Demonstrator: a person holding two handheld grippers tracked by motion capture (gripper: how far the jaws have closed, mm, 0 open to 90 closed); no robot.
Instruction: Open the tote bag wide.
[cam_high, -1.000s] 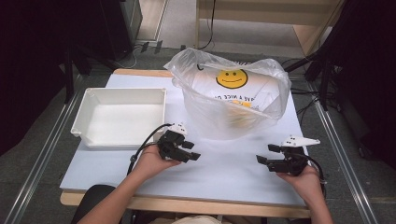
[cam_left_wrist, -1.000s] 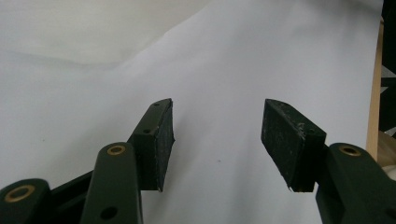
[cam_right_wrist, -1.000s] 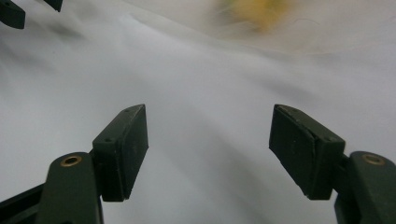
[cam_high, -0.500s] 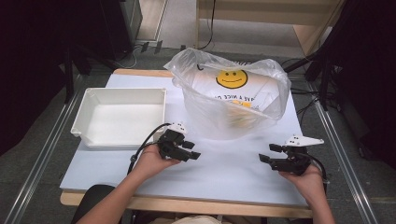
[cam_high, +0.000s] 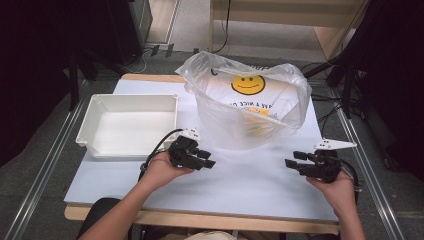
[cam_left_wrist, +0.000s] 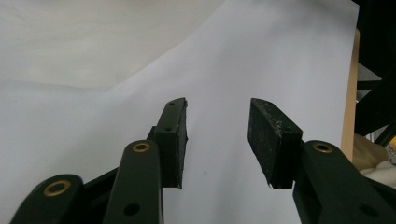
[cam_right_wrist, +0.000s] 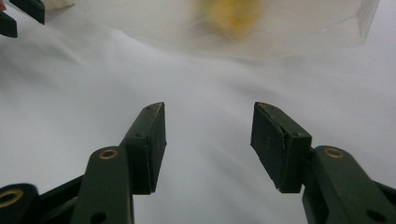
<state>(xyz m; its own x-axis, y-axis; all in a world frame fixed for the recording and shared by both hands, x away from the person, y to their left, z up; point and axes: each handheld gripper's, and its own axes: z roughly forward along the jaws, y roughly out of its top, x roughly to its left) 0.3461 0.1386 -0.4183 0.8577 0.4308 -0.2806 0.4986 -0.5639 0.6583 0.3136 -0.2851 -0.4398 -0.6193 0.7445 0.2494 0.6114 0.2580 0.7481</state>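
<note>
A white rectangular plastic tray (cam_high: 127, 125) stands at the counter's (cam_high: 250, 185) left. Just beside it, the left gripper (cam_high: 207, 161) is released, its jaws just closing on nothing. The clear plastic bag with a yellow smiley face (cam_high: 247, 100) sits behind. The right gripper (cam_high: 295, 161) is likewise empty, also closing.

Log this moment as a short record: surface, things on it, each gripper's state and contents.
surface: table with a pale cover
bag: clear plastic bag with a smiley print, standing at the table's far middle, yellow contents inside
tray: white tray, left of the bag, nothing in it
left gripper: near the bag's front, jaws apart and just been closing, nothing between them
right gripper: right of the left one, jaws apart and just been closing, nothing between them
contact: neither gripper touches the bag
</note>
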